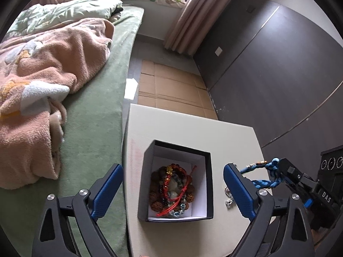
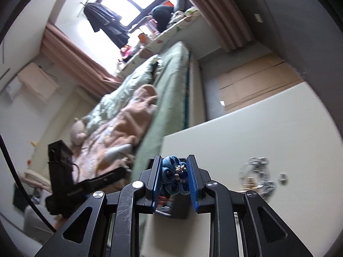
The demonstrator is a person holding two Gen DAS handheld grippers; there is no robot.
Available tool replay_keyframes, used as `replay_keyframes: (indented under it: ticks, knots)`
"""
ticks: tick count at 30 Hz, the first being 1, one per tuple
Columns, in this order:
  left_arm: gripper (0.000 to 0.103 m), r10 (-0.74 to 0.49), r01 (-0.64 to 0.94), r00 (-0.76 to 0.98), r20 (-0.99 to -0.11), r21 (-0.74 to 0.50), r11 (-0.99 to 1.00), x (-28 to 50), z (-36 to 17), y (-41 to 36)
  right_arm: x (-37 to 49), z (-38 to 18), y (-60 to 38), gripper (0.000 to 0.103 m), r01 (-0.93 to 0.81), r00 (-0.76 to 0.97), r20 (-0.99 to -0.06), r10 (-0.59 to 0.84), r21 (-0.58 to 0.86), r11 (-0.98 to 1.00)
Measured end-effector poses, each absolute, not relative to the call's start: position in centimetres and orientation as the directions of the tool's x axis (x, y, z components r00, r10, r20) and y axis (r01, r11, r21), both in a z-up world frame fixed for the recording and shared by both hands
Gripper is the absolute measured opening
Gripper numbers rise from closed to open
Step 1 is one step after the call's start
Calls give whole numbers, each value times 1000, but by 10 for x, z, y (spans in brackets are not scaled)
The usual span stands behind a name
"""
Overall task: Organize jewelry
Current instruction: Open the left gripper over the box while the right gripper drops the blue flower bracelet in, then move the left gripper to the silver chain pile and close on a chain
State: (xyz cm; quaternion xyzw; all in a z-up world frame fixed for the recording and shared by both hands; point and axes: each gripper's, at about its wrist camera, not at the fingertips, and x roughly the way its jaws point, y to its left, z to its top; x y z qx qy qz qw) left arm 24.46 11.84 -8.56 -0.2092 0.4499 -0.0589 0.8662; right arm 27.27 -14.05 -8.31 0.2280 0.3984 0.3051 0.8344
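A black box with a white inside sits on the white table. It holds a pile of bracelets: brown beads, a red cord, pale stones. My left gripper is open, its blue fingers to either side of the box, above it. My right gripper is shut on a blue braided bracelet with small beads. In the left wrist view that bracelet hangs right of the box, above the table. A silver piece lies on the table beside the box; it also shows in the right wrist view.
A bed with a green sheet and a pink blanket runs along the table's left side. Flattened cardboard lies on the floor beyond the table. A dark wall stands to the right.
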Motion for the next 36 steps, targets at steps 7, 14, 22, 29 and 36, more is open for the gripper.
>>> replay_keyframes:
  ticks: [7, 14, 22, 29, 36]
  knots:
    - [101, -281, -116, 608, -742, -433, 894, 240, -84, 137, 277, -96, -95, 26, -359, 428, -522, 737, 650, 669]
    - [103, -282, -128, 619, -733, -449, 884, 239, -84, 147, 282, -111, -72, 95, -348, 331, -545, 770, 688, 637]
    - [103, -316, -80, 624, -714, -461, 884, 242, -77, 132, 283, -99, -121, 95, -282, 465, -584, 665, 614, 737]
    - [103, -364, -20, 618, -696, -477, 879, 246, -72, 106, 277, -83, -164, 103, -222, 556, -650, 518, 484, 846]
    - [103, -373, 38, 592, -715, -438, 898, 253, -70, 71, 273, -89, -210, 103, -157, 535, -680, 502, 503, 850]
